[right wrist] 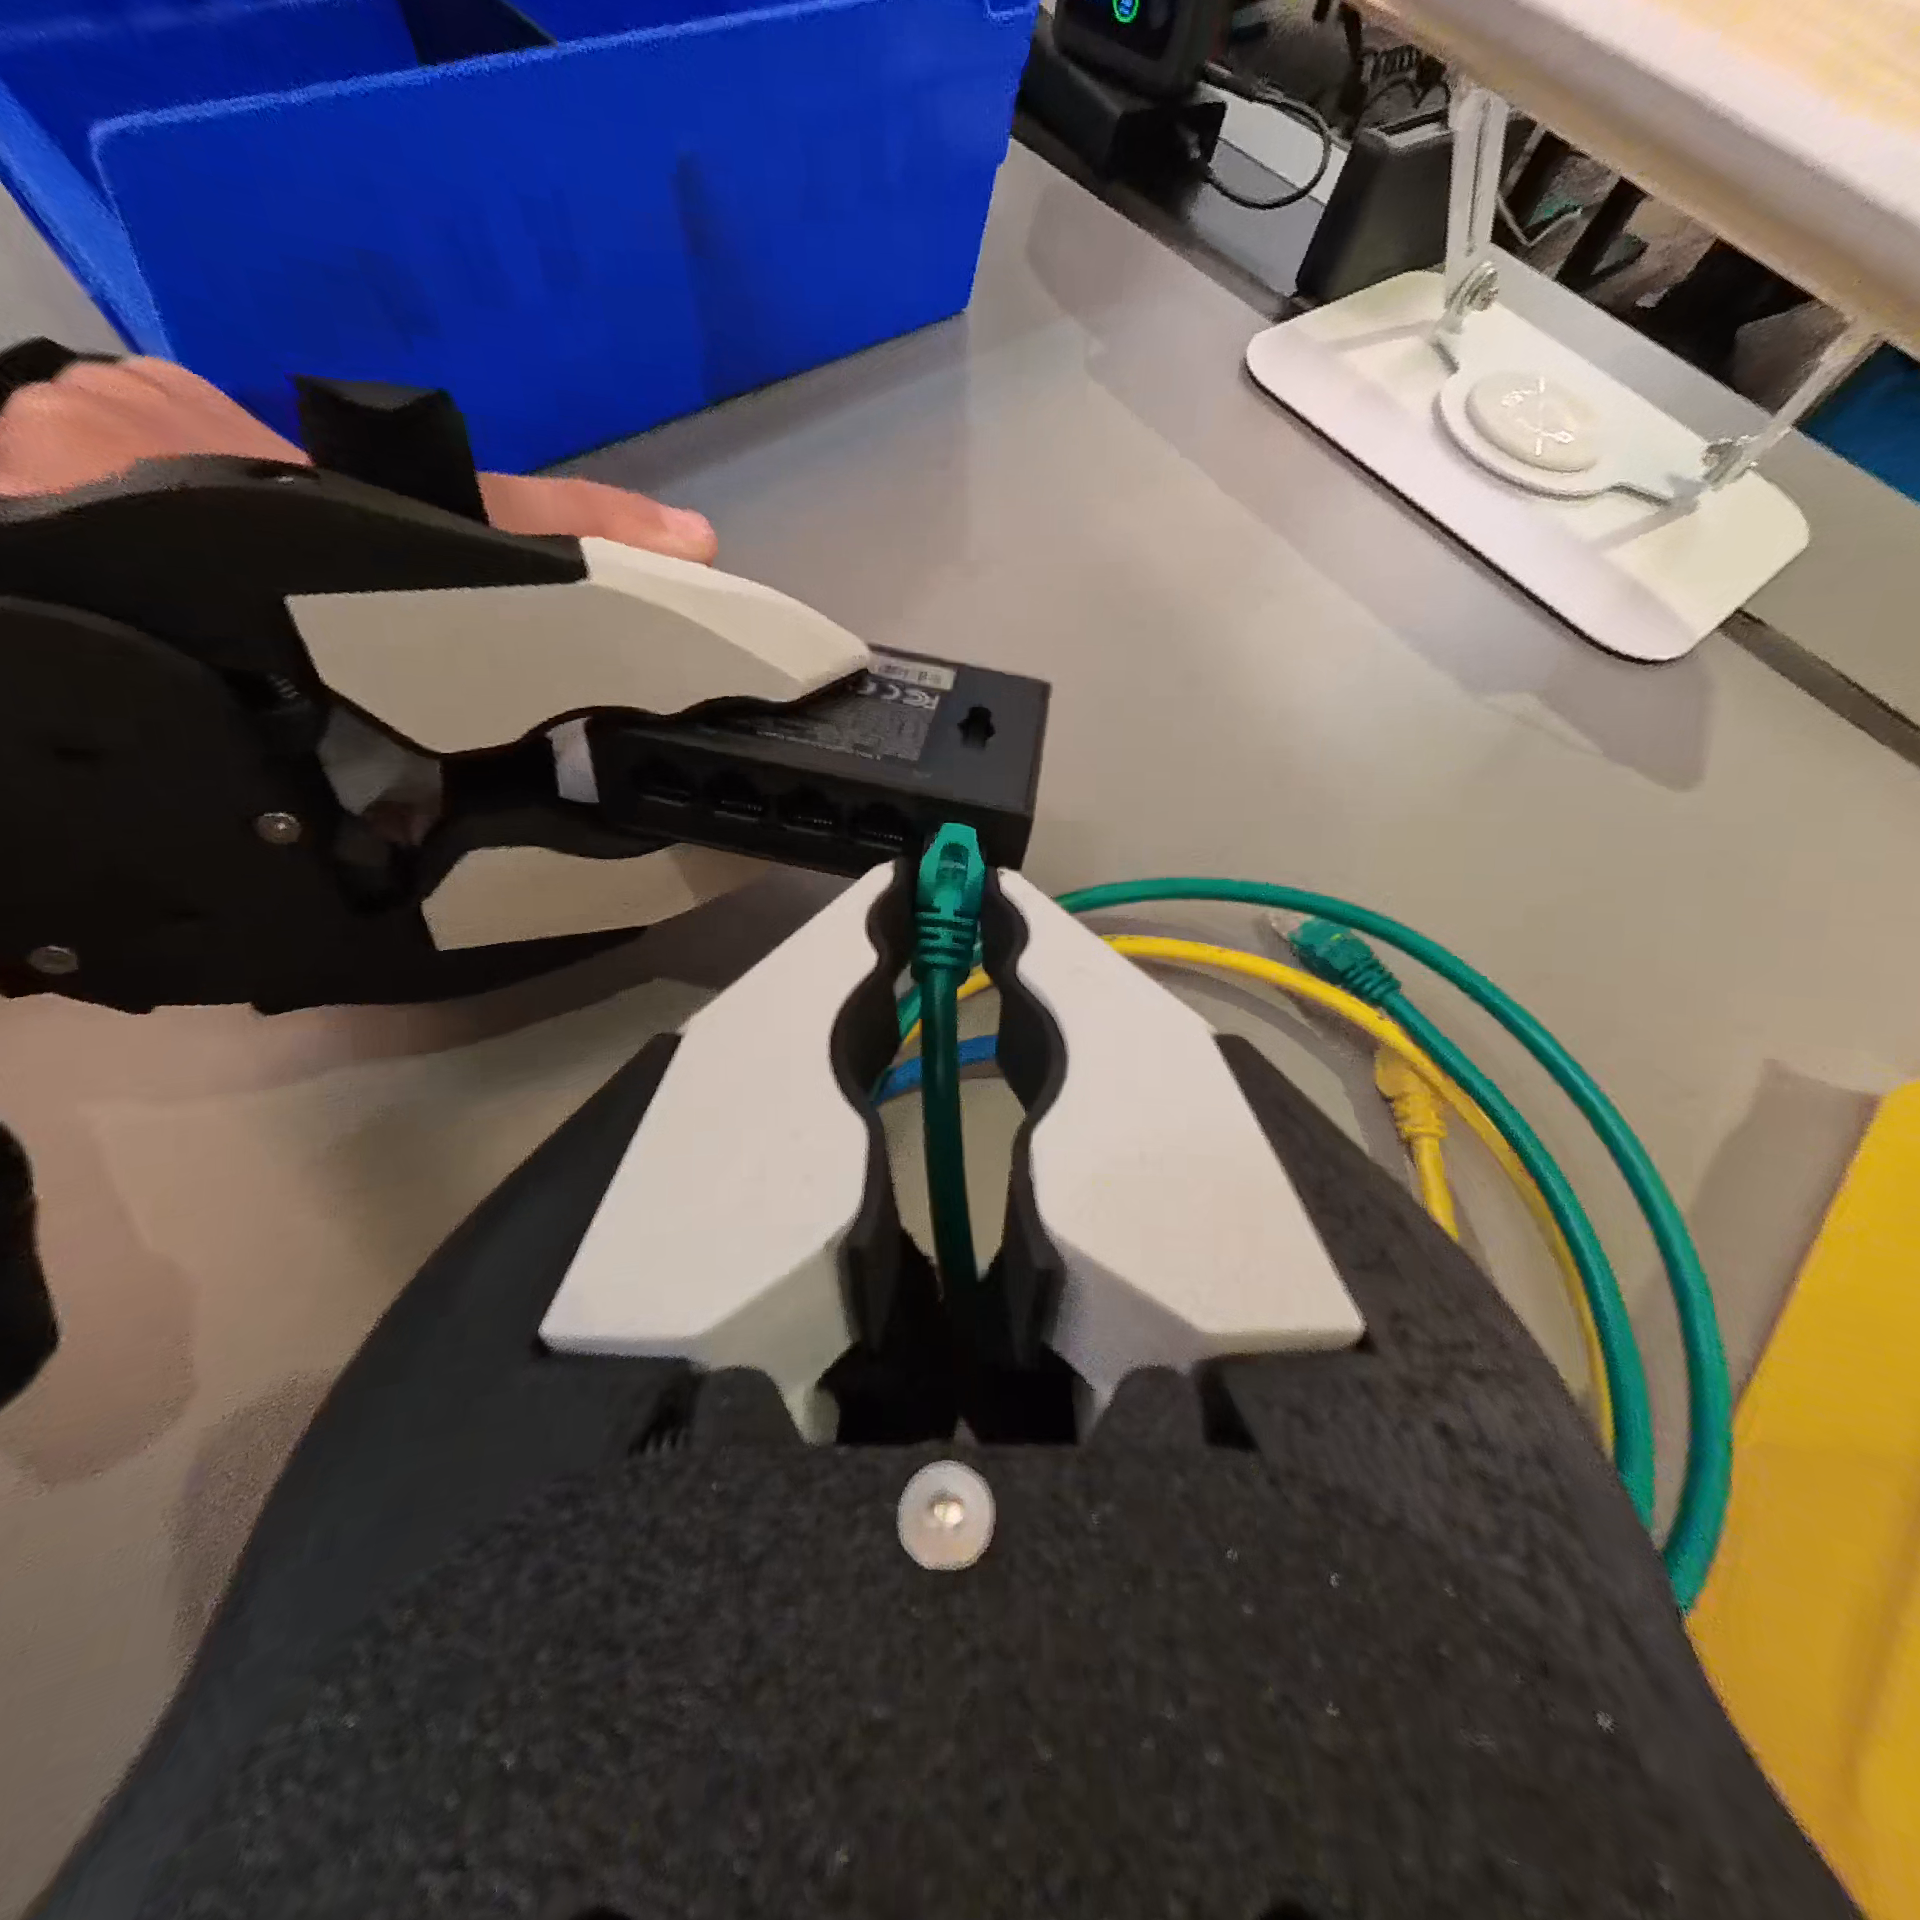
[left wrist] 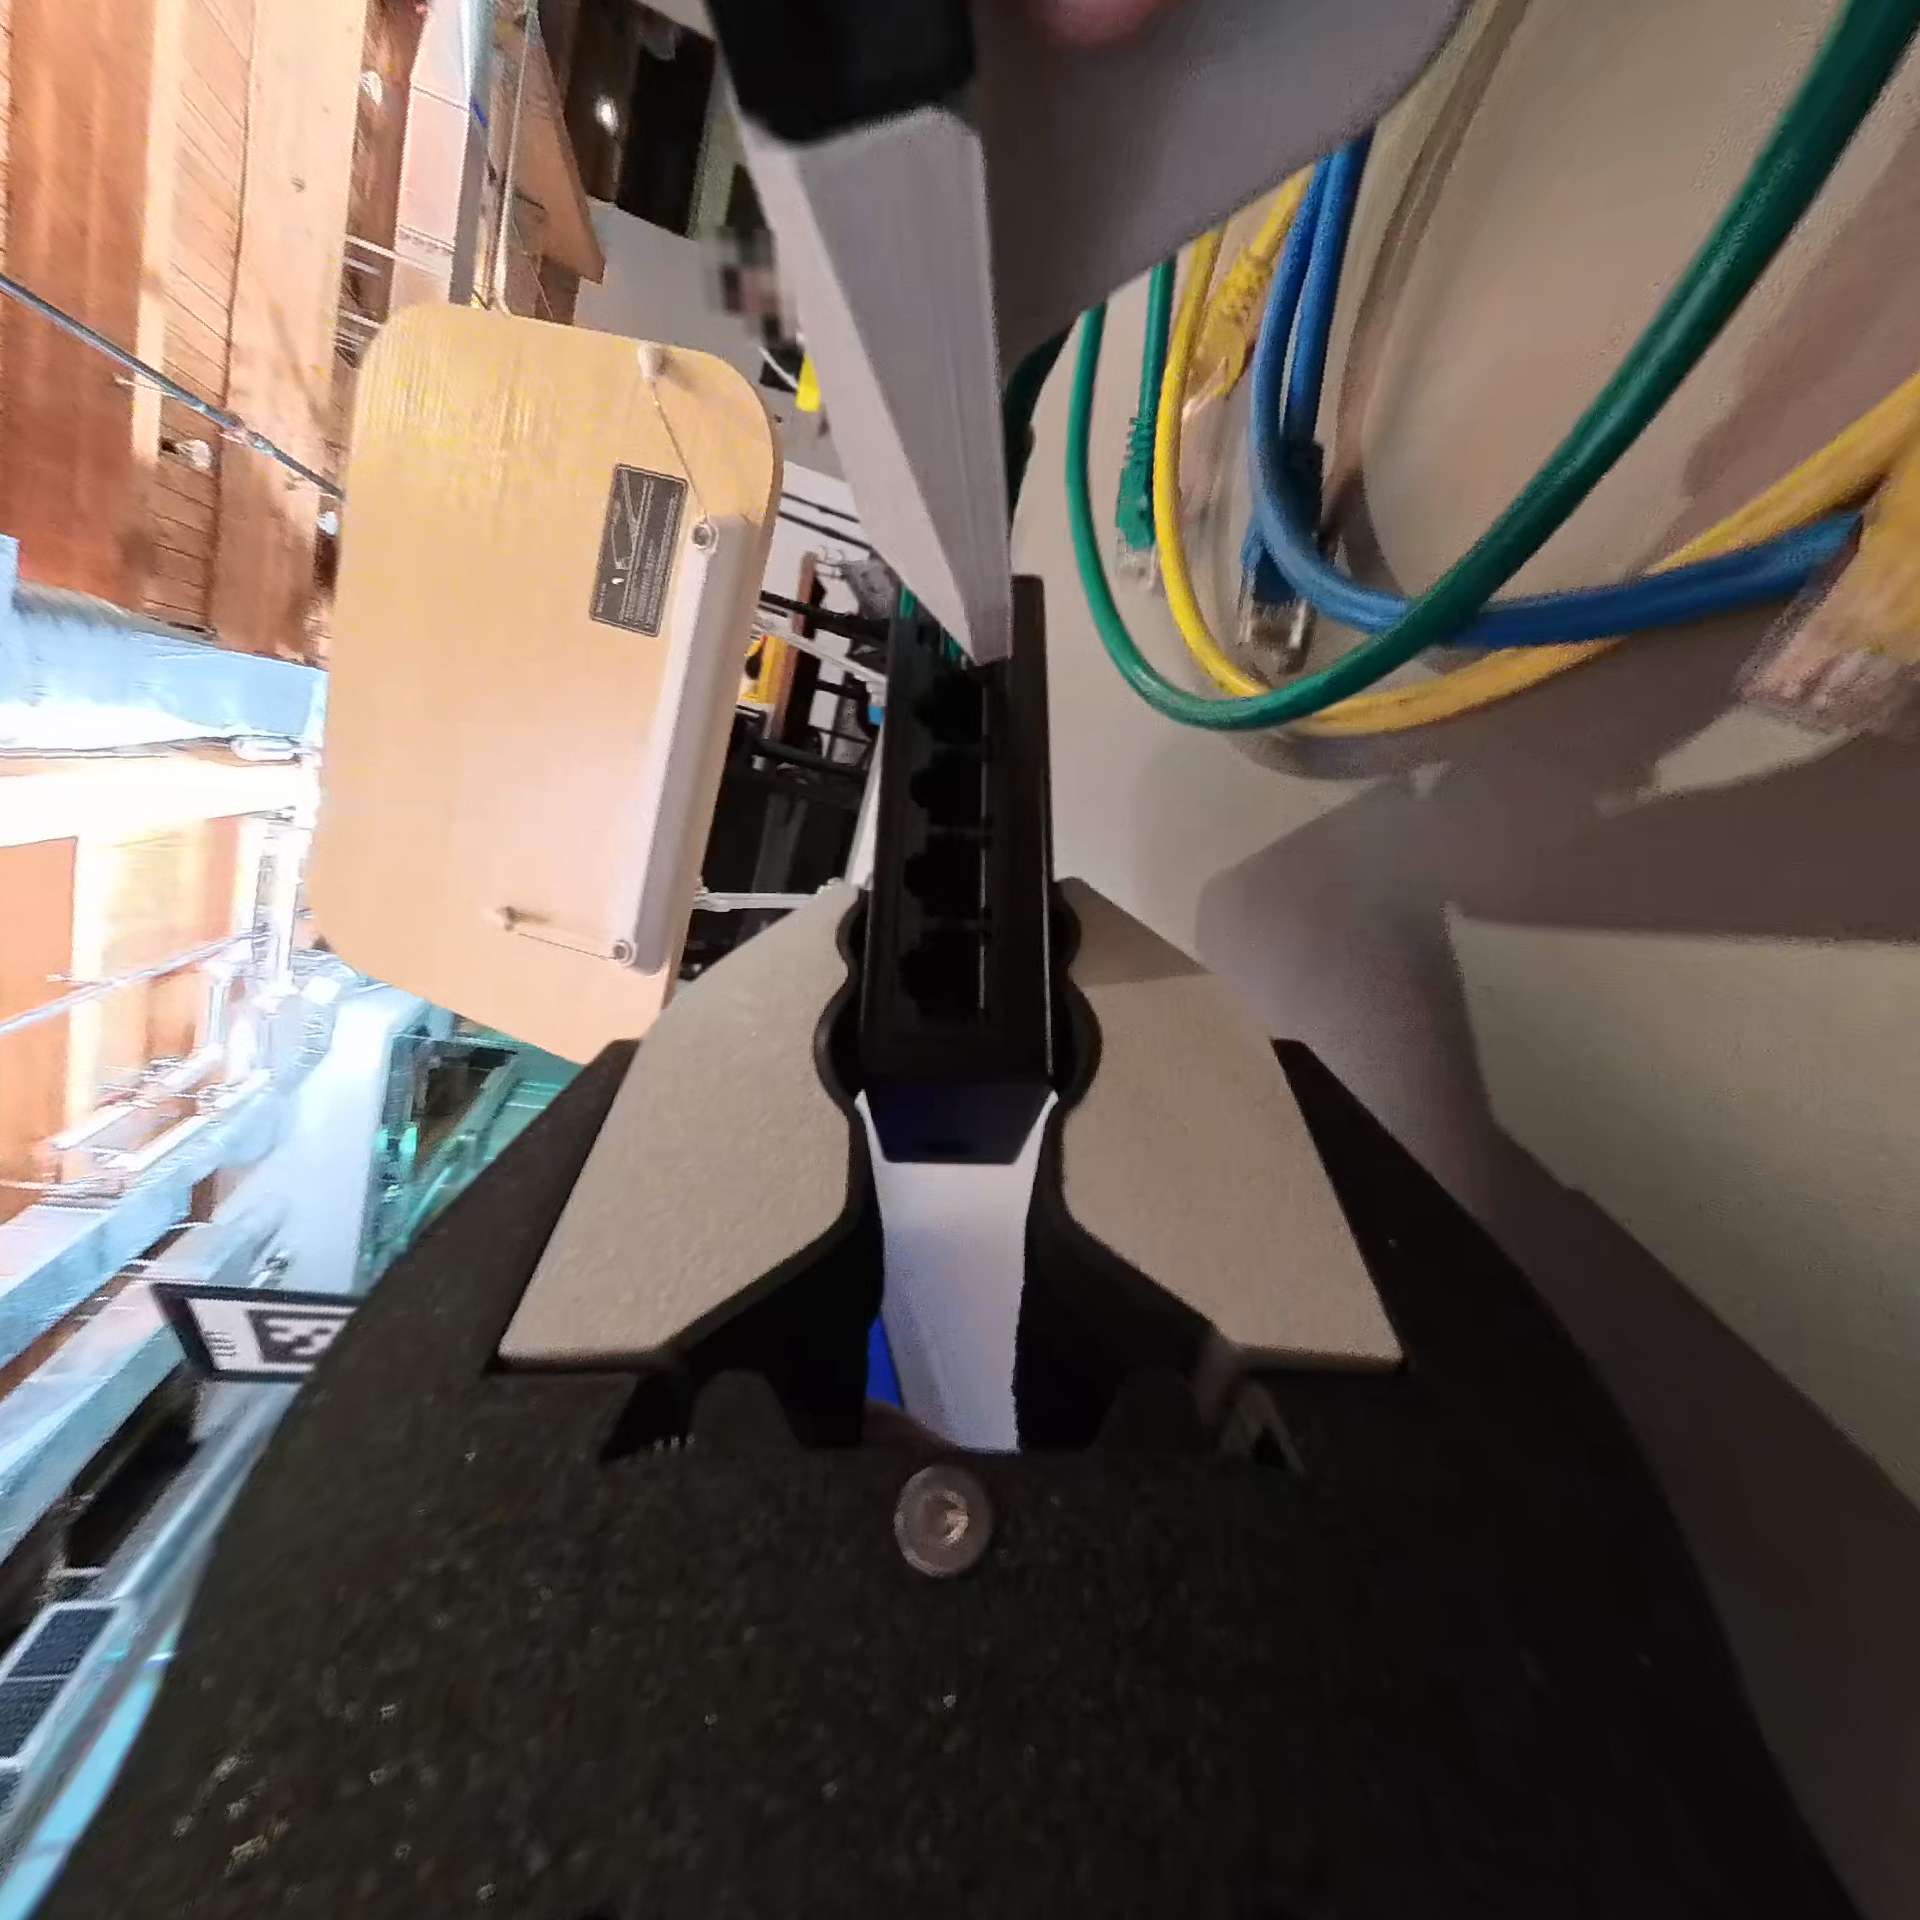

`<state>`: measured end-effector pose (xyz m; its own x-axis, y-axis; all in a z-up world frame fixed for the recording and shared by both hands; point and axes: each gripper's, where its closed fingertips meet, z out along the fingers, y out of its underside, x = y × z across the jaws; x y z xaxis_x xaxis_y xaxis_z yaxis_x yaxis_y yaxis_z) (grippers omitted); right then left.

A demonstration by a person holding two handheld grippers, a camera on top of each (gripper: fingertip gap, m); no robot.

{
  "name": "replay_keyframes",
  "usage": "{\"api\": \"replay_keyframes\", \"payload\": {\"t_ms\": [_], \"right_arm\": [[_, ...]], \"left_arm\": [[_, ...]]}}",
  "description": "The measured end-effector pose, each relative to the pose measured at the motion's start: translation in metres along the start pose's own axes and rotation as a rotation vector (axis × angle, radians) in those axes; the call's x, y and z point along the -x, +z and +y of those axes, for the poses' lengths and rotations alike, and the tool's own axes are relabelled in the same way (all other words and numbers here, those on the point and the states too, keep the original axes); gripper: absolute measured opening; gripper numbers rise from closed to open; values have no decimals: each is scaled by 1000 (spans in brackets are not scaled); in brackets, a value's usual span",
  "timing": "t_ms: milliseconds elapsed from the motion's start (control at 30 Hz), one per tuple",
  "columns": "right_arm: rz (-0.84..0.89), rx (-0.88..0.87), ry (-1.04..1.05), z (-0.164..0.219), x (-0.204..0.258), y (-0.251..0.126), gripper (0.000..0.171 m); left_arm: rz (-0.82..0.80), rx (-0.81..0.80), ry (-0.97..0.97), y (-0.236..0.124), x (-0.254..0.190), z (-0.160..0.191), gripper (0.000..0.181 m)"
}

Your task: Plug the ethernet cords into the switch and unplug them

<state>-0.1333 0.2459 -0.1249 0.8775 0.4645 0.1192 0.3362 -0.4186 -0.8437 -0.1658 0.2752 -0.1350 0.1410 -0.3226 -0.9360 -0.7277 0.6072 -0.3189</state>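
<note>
My left gripper [left wrist: 961, 925] is shut on one end of the black switch [left wrist: 956, 790] and holds it above the grey table, with the port row facing my right gripper. In the right wrist view the left gripper [right wrist: 769, 769] clamps the switch [right wrist: 883, 748] from the left. My right gripper [right wrist: 948, 883] is shut on the green ethernet cord's plug [right wrist: 948, 914]. The plug tip is at the switch's far-right port; how deep it sits is hidden. A finger [left wrist: 914, 364] of the right gripper shows in the left wrist view, reaching the far port.
Loose green [right wrist: 1335, 951], yellow [right wrist: 1413, 1117] and blue [left wrist: 1288, 416] cords lie coiled on the table [right wrist: 1195, 623] to the right. A blue bin [right wrist: 571, 208] stands behind the left gripper. A white stand base [right wrist: 1527, 468] is at back right, and a yellow object [right wrist: 1829, 1455] at the right edge. The gap from one gripper's tips to the other's is roughly 5 cm.
</note>
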Motion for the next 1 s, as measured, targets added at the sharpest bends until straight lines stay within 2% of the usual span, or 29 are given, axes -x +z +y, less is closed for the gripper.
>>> {"api": "replay_keyframes", "payload": {"t_ms": [133, 200, 300, 467, 567, 700, 900, 933, 1000], "right_arm": [[26, 5, 15, 1, -1, -6, 11], [50, -17, -2, 0, -2, -6, 12], [179, -16, -92, -1, -21, -7, 12], [197, -50, -28, -3, -30, -10, 11], [187, -86, 19, -8, -26, -12, 11], [173, -111, 67, -14, -20, -12, 12], [222, -105, 72, -8, -22, -4, 12], [241, -106, 67, -8, -22, -4, 11], [250, -131, 88, -10, -19, -10, 11]], "left_arm": [[25, -60, -30, -4, -3, -11, 29], [74, -93, -121, -5, -5, -13, 37], [205, -118, -341, -9, -9, -17, 55], [371, -195, -850, -12, 14, -20, 70], [447, -186, -1041, -6, 15, -16, 75], [473, -193, -1103, -4, 15, -15, 62], [499, -70, -1054, 3, 2, -5, 62], [451, -36, -1041, 6, 5, 2, 62], [288, 75, -1064, 19, 26, 44, 61]]}}
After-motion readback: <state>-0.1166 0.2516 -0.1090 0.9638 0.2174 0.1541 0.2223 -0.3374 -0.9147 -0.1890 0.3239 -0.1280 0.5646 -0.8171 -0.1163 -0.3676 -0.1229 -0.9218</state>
